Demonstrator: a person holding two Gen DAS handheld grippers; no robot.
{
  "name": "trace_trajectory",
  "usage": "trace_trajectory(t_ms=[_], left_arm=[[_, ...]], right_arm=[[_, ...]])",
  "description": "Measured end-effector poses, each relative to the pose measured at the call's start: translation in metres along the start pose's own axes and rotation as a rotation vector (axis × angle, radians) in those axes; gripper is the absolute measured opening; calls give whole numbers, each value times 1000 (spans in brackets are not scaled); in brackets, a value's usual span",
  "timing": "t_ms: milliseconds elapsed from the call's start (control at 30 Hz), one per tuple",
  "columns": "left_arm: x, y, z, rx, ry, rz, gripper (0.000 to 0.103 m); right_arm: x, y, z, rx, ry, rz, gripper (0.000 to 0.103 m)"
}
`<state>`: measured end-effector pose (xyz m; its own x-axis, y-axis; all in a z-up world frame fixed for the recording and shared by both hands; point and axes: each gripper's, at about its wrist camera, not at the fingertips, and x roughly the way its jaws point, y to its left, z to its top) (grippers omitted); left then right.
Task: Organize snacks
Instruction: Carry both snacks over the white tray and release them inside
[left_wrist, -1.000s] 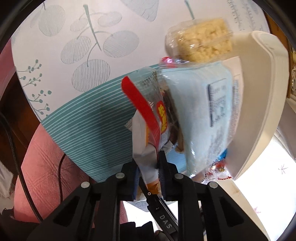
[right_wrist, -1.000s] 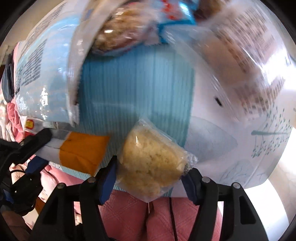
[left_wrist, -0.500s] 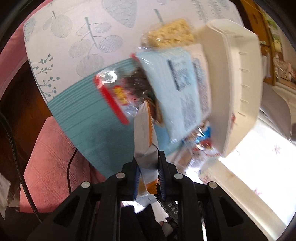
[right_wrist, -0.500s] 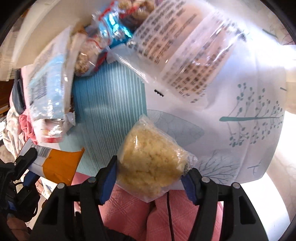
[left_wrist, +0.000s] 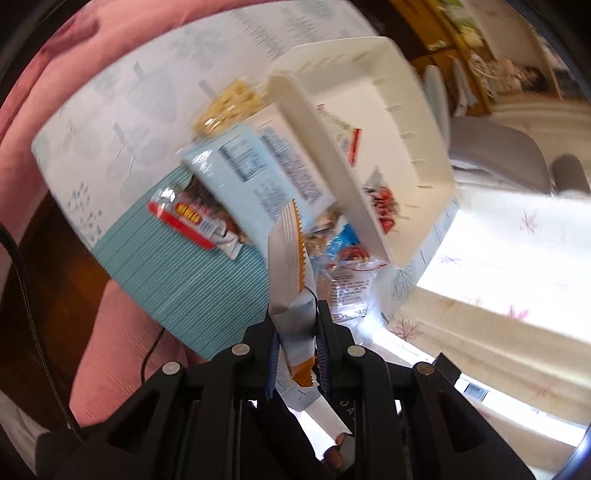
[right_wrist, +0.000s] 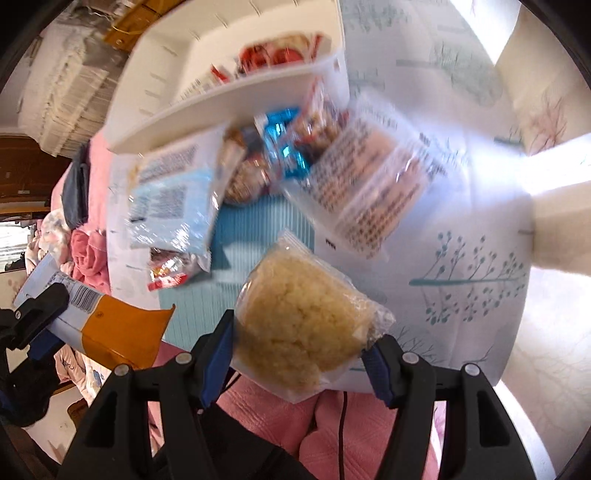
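Note:
My left gripper (left_wrist: 295, 325) is shut on a flat silver and orange snack packet (left_wrist: 290, 280), held well above the table; the same packet (right_wrist: 110, 325) shows at the lower left of the right wrist view. My right gripper (right_wrist: 301, 343) is shut on a clear bag of yellow puffed rice (right_wrist: 303, 317), also lifted. Below lie a light blue packet (left_wrist: 251, 177), a red-edged bar (left_wrist: 188, 218), a second puffed rice bag (left_wrist: 229, 107), a blue wrapped snack (right_wrist: 284, 147) and a clear printed bag (right_wrist: 369, 184). A white bin (left_wrist: 369, 122) holds several snacks.
The table wears a white leaf-print cloth (left_wrist: 122, 110) with a teal striped patch (left_wrist: 177, 273). Pink quilted fabric (right_wrist: 351, 424) lies under both grippers. A black cable (left_wrist: 22, 295) runs down the left. Grey chairs (left_wrist: 495, 147) stand beyond the bin.
Both grippers have risen away from the table with their packets, so the snack pile and bin look smaller. The left gripper has rolled, and the bin's inside has come into sight.

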<state>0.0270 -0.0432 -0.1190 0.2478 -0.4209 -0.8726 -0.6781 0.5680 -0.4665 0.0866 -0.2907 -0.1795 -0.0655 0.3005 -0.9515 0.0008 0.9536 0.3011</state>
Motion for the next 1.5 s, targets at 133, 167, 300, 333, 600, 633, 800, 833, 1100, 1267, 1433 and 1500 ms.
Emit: trace_trajectory(t_ms=[133,167,300,333,600,633,800,833,1100,1267,1433,1500], left_arm=[[-9,-27,-2,105,-10,25,16],[-10,-31,-2,122,-9,34,16],[-19,-60,0,246,-22,73,16],[-20,-66,1,271,-27,80,16],[-33,-120,21,479,-51,112,16],[-34,-125,24,498,-53,113,16],[-38,-150,44,586,-51,112,16],[-39,-153,47,599,-53,112,16],[-37,-175,83,730,-86,73,16],[-25,-177,108,768,-74,29,16],[-8,-171,136,750,-26,-20,16],[0,-168,146,742,-7,-39,16]], right_arm=[[-27,-4,1,-26,-71,-5,64],[-28,2,1,-28,-83,-5,64],[-49,10,1,-41,-139,-6,64],[-45,17,2,-44,-153,-7,64],[-59,37,18,-55,-264,-23,64],[-60,40,21,-57,-277,-25,64],[-63,56,37,-64,-331,-27,64],[-63,60,41,-64,-342,-27,64],[-60,84,68,-92,-425,-26,64],[-48,91,88,-67,-438,-43,64],[-36,90,105,-28,-435,-66,64],[-32,90,110,-17,-433,-79,64]])
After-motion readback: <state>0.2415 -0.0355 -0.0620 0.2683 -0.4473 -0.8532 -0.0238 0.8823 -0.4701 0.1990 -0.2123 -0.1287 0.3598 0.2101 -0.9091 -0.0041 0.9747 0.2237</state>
